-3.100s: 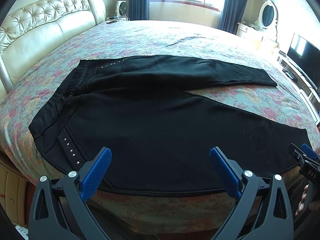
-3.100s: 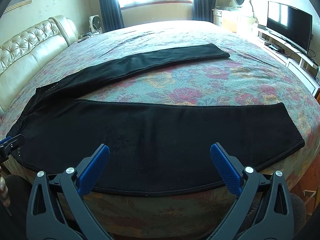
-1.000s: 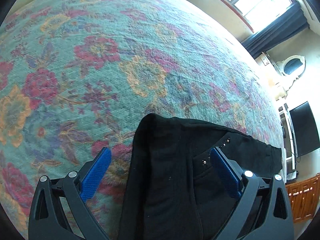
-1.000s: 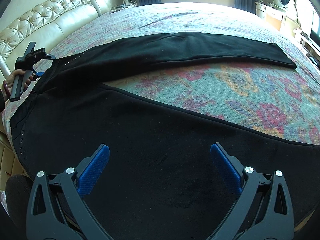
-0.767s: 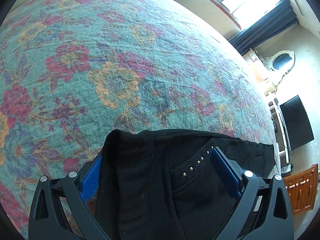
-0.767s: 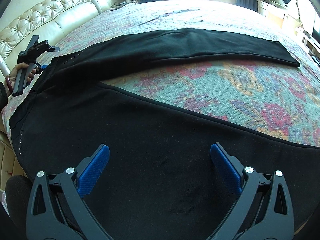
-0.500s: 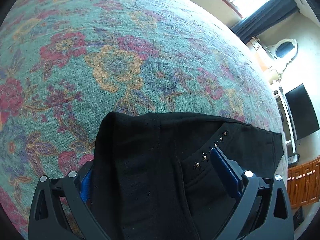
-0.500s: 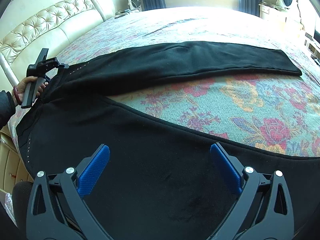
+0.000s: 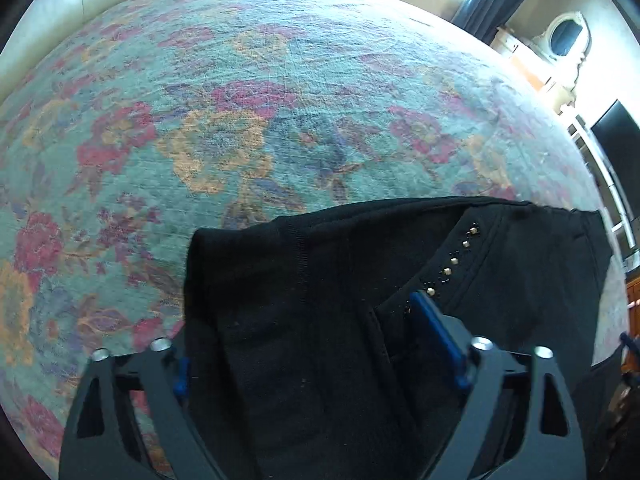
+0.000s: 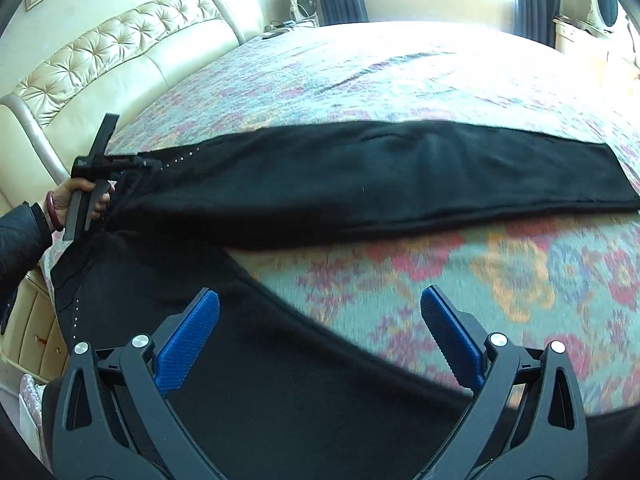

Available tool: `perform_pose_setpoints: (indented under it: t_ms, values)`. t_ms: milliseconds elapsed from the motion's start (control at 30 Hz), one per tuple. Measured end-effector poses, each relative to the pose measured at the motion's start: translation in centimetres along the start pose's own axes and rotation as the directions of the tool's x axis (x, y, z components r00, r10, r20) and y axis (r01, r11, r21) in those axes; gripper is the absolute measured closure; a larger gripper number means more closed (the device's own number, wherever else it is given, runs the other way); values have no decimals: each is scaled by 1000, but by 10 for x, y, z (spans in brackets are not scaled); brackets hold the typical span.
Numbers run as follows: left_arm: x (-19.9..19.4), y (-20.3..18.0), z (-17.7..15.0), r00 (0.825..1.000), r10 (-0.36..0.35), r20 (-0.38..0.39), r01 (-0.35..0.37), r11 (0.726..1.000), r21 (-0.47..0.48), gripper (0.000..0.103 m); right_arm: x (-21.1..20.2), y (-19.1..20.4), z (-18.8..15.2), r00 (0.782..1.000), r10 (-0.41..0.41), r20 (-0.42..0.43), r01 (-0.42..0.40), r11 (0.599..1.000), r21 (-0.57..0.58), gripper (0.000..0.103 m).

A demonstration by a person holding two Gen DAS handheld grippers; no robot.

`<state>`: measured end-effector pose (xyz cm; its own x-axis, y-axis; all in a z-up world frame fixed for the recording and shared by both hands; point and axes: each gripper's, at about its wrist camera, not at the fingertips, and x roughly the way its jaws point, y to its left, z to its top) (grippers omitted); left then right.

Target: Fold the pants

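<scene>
Over on the left, the left gripper [image 9: 316, 344] has just been closing its jaws around the bunched waistband corner of the black pants [image 10: 400, 176], cloth filling the gap between them, though whether the pads are truly pinching yet I can't tell (one pad is buried in fabric). That corner, by the row of studs [image 9: 452, 264], looks like the handle for carrying the far leg over the near one. The pants lie spread on the flowered bedspread [image 10: 440, 80], legs splayed apart. To the right, the right gripper [image 10: 320, 340] hovers with jaws wide apart and empty above the near leg, probably heading for a matching hold further along.
</scene>
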<state>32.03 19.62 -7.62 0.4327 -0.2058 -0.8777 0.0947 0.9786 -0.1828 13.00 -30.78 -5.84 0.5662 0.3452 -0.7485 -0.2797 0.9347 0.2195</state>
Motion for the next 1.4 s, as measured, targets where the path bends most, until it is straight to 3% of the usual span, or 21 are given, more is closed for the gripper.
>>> perform_pose_setpoints:
  t_ms: [33, 67, 167, 233, 333, 533, 600, 633, 667, 767, 833, 867, 900, 1000, 1133, 1300, 1400]
  values:
    - [-2, 2, 1, 1000, -7, 1, 7, 1000, -9, 44, 4, -8, 15, 1000, 11, 2, -11, 1000, -19, 2]
    - [-4, 7, 3, 1000, 6, 1, -6, 999, -33, 76, 9, -16, 32, 1000, 19, 5, -19, 999, -43, 2]
    - [-4, 19, 7, 997, -75, -25, 72, 991, -117, 93, 32, -40, 83, 1000, -5, 12, 7, 991, -132, 2]
    - [-2, 15, 8, 998, -54, -36, 51, 995, -90, 94, 58, -56, 117, 1000, -18, -21, 14, 982, -189, 2]
    - [-2, 9, 8, 999, -34, -31, 31, 997, -75, 96, 101, -73, 157, 992, 15, -127, -46, 968, -246, 2]
    - [-3, 11, 5, 998, -53, -18, 51, 994, -94, 96, 165, -74, 191, 951, 5, -308, -116, 933, -342, 5]
    - [-3, 12, 4, 998, -55, -14, 53, 994, -96, 96, 180, -71, 191, 929, -4, -370, -136, 926, -353, 42]
    - [-3, 13, 4, 998, -57, -11, 56, 993, -102, 96, 190, -73, 191, 911, -28, -412, -131, 926, -353, 49]
    - [-2, 14, 3, 998, -61, -8, 60, 992, -109, 96, 194, -75, 188, 899, -42, -436, -125, 929, -348, 51]
    - [-2, 15, 3, 998, -66, 0, 66, 991, -118, 96, 197, -71, 186, 891, -59, -450, -120, 925, -360, 52]
    - [-4, 14, 3, 998, -61, 6, 62, 991, -117, 96, 196, -67, 182, 892, -74, -446, -106, 925, -365, 72]
    - [-5, 12, 3, 998, -58, 10, 58, 992, -116, 96, 194, -65, 180, 894, -78, -442, -100, 926, -365, 85]
    - [-7, 12, 3, 998, -57, 15, 58, 991, -119, 96, 191, -63, 179, 898, -94, -429, -84, 922, -378, 90]
    - [-16, 12, 2, 997, -65, 46, 71, 989, -132, 96, 165, -54, 174, 935, -121, -334, -29, 912, -409, 94]
    - [-39, 12, -2, 984, -131, 118, 149, 975, -162, 96, 102, -43, 159, 984, -109, -140, 45, 916, -398, 94]
    - [-91, 8, -28, 945, -227, 235, 264, 954, -143, 96, 12, -8, 107, 990, -121, 66, 138, 880, -455, 94]
    - [-123, 5, -60, 924, -273, 268, 315, 941, -125, 96, -34, 11, 59, 985, -124, 124, 168, 865, -472, 94]
